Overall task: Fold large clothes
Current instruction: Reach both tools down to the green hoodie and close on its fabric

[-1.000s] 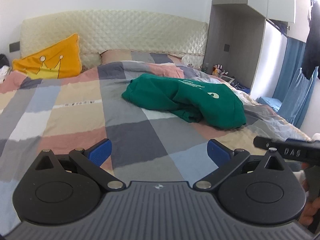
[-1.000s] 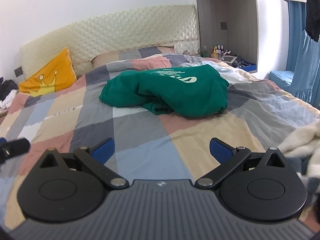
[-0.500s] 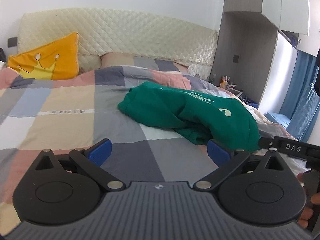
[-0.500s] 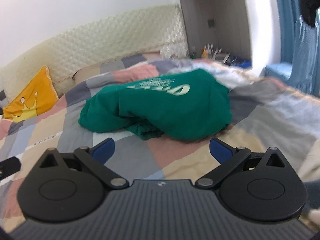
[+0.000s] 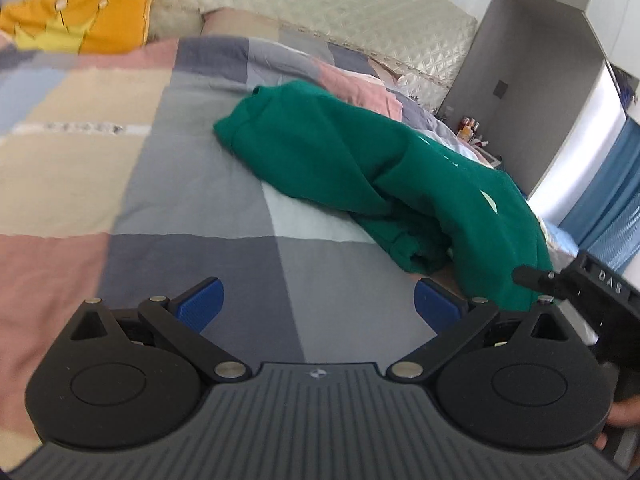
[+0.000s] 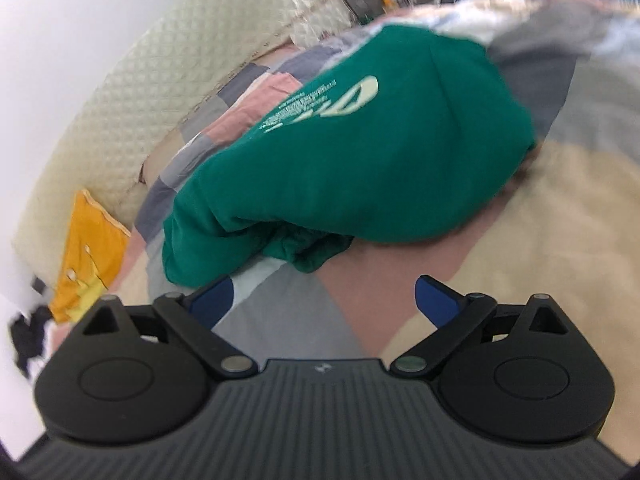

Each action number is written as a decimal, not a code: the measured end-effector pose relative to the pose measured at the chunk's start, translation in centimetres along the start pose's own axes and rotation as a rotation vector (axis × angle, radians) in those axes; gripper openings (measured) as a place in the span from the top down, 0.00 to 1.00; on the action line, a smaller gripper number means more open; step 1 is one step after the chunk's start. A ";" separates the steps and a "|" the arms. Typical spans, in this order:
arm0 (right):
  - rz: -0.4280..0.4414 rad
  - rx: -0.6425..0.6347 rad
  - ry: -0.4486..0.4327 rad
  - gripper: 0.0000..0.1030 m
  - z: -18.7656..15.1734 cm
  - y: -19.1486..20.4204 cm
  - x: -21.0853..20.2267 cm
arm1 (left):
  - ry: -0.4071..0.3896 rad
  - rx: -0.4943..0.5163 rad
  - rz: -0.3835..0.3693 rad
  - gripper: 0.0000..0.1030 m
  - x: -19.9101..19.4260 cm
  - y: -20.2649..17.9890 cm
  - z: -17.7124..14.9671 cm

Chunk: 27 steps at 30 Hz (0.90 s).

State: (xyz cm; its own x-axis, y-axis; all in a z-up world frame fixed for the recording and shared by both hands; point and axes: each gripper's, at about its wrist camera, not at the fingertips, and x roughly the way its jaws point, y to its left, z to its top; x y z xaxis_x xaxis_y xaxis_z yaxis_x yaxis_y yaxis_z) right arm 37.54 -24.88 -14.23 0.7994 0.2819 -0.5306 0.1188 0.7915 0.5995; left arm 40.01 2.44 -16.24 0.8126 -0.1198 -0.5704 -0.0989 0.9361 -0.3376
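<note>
Bedroom, daylight coming in. Bed (image 5: 168, 184) is wearing a patchwork cover of grey, beige, pink and pale blue squares; quilted cream headboard (image 5: 320, 4) is running along the far wall.

Left wrist view: left gripper (image 5: 319, 305) is hovering over a grey square of the cover, jaws standing wide apart, nothing between them. Green sweatshirt (image 5: 360, 172) is lying crumpled in a long heap on the bed, ahead and to the right, its near end reaching down beside the right blue fingertip (image 5: 434, 305); whether they are touching, cannot tell. Orange crown cushion (image 5: 84, 20) is leaning at the head of the bed, far left. Grey wardrobe (image 5: 532, 92) and blue curtain (image 5: 612, 200) are showing at the right. Black body of the other tool, lettered DAS, is poking in at the right edge.

Right wrist view, blurred and tilted: right gripper (image 6: 324, 299) is also holding its jaws wide apart and empty, over grey and pink squares. Sweatshirt (image 6: 360, 152) is filling the middle of the picture just ahead of the fingertips, pale lettering (image 6: 320, 104) facing up, a bunched fold hanging at its near edge. Cushion (image 6: 88, 256) is sitting at the left by the headboard (image 6: 152, 92).
</note>
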 end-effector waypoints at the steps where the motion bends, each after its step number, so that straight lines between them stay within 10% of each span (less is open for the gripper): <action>1: 0.012 0.028 0.001 0.04 0.2 -0.4 0.5 | -0.001 -0.013 -0.006 0.00 1.0 0.2 0.2; 13: 0.065 0.451 -0.043 0.00 2.7 -7.5 6.1 | 0.015 -0.331 -0.203 0.01 15.4 3.8 3.1; 22: 0.147 0.453 -0.077 0.01 3.3 -7.1 8.5 | -0.042 -0.534 -0.237 0.01 23.1 5.5 7.1; 25: 0.168 0.474 -0.095 0.18 3.6 -7.3 8.7 | -0.056 -0.579 -0.211 0.03 24.3 5.3 8.0; 27: 0.159 0.494 -0.078 0.40 3.5 -7.7 9.1 | -0.057 -0.593 -0.206 0.26 24.7 5.0 8.4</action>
State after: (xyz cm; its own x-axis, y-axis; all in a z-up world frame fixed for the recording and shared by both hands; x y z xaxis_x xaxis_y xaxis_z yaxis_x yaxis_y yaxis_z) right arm 45.94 -30.34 -21.58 0.8696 0.3216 -0.3746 0.2403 0.3870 0.8902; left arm 64.41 6.93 -25.70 0.8765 -0.2450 -0.4144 -0.2256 0.5515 -0.8031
